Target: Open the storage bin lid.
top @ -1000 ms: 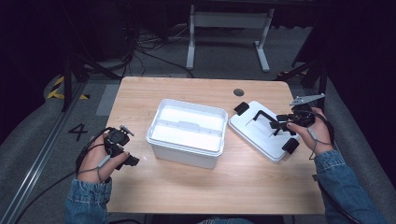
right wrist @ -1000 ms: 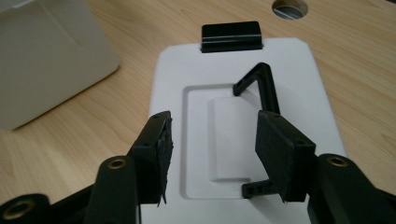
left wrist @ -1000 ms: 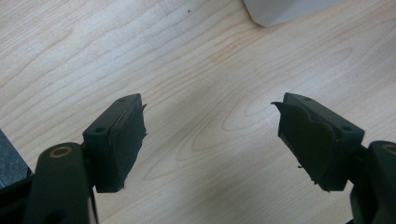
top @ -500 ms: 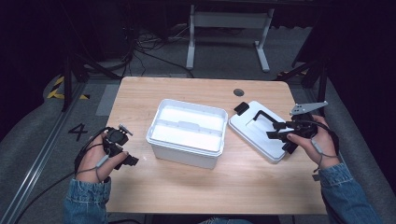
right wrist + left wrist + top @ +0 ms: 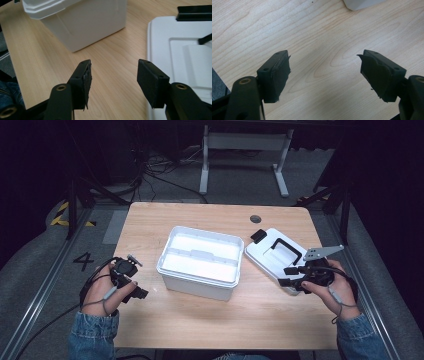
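An open white plastic bin (image 5: 200, 260) stands in the middle of the wooden table (image 5: 210, 320); its side wall (image 5: 87, 22) fills the top of the right gripper view. The bin's white lid (image 5: 272, 256), with a black handle and black clips, lies flat to its right. My right gripper (image 5: 289, 276) hovers at the lid's near edge, open, with bare table between its jaws (image 5: 113, 75). Over the table's left part my left gripper (image 5: 134, 287) is held open, nothing between its jaws (image 5: 324, 75). A corner of the bin (image 5: 362, 3) shows beyond it.
A small dark round grommet (image 5: 255, 218) sits in the table top near the far edge. Beyond the table are a white frame stand (image 5: 245, 155) and cables on the floor. A floor marking "4" (image 5: 82, 261) lies left of the table.
My right gripper has drawn back toward the near side, from over the lid to its near edge. The left gripper has hardly moved.
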